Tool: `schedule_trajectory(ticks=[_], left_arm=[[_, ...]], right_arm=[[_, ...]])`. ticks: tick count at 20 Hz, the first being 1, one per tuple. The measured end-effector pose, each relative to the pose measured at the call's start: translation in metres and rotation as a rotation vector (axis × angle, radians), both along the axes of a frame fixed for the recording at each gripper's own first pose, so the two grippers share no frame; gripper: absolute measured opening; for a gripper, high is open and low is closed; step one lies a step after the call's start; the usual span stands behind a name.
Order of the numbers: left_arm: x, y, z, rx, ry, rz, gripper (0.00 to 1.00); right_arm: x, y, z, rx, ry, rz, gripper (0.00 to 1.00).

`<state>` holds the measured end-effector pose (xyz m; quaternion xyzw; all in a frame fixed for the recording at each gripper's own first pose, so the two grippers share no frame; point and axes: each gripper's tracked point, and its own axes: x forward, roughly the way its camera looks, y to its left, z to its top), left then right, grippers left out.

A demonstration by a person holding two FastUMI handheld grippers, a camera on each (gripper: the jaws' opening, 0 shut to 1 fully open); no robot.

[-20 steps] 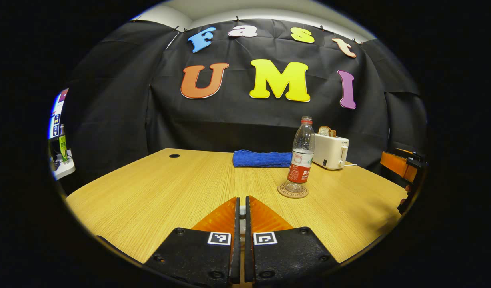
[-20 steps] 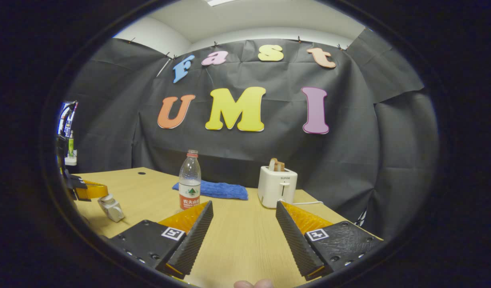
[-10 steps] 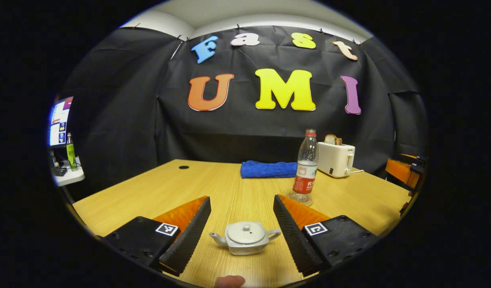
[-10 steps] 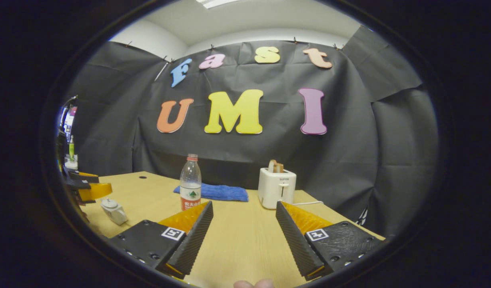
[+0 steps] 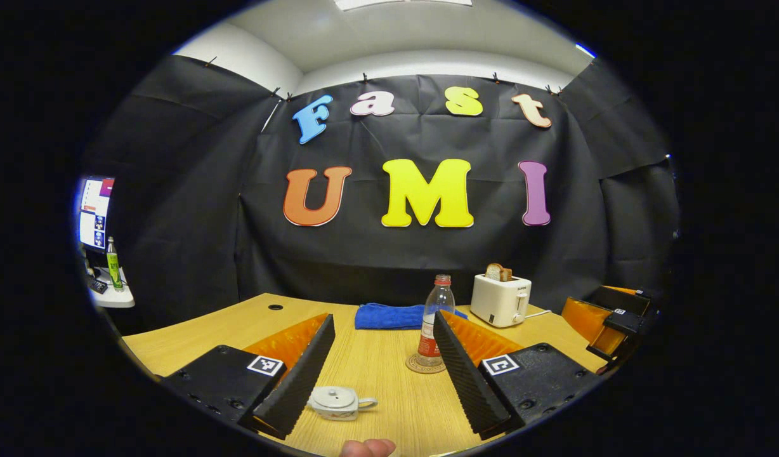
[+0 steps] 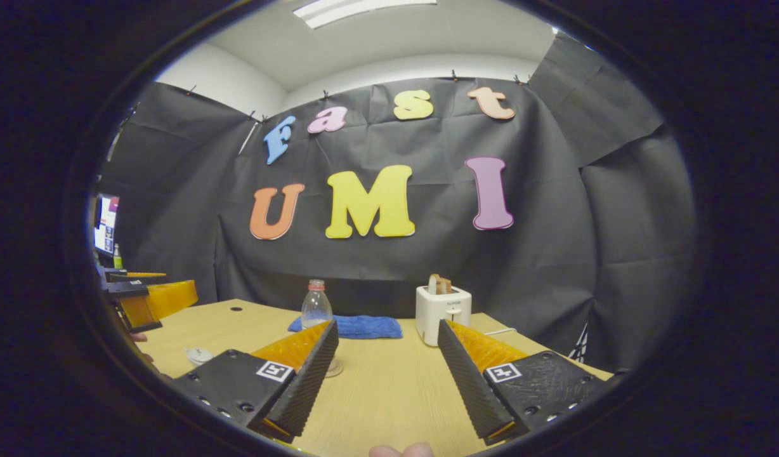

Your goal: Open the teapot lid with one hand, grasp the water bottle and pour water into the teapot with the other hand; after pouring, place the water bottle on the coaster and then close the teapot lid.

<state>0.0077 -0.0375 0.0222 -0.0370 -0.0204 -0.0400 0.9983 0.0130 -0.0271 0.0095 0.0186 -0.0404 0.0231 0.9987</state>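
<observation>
A small white teapot point(image 5: 339, 402) sits on the wooden table point(image 5: 377, 368) with its lid on, low between the fingers of my left gripper point(image 5: 383, 315), which is open and holds nothing. Beyond it a clear water bottle point(image 5: 435, 311) with a red label stands upright on a round coaster point(image 5: 421, 365). My right gripper point(image 6: 387, 324) is open and holds nothing as well. In the right gripper view the bottle point(image 6: 315, 304) is partly behind one finger, the teapot point(image 6: 199, 354) lies low at the left, and the left gripper point(image 6: 145, 298) hangs above it.
A folded blue towel point(image 5: 386, 315) and a white toaster point(image 5: 500, 299) with toast stand at the table's back. The right gripper point(image 5: 608, 320) shows at the right edge. A side shelf with a monitor point(image 5: 94, 203) and a green bottle point(image 5: 113, 270) is off to the left.
My left gripper went from shut to open, leaving the lid on the teapot. Both grippers have since risen and drawn back from the table.
</observation>
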Motion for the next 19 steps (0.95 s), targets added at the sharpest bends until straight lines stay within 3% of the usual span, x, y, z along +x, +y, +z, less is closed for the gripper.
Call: schedule_trajectory(ticks=[4,9,19], left_arm=[[-0.005,-0.017,0.000,-0.019,0.003,-0.032,0.98],[-0.008,-0.012,-0.002,0.027,0.006,0.008,0.98],[-0.010,-0.016,0.002,0.044,-0.008,0.001,0.98]], right_arm=[[-0.012,0.000,-0.002,-0.008,-0.025,0.000,0.94],[-0.010,0.011,0.002,-0.021,-0.041,0.025,0.94],[-0.016,0.012,0.004,-0.031,-0.024,0.029,0.93]])
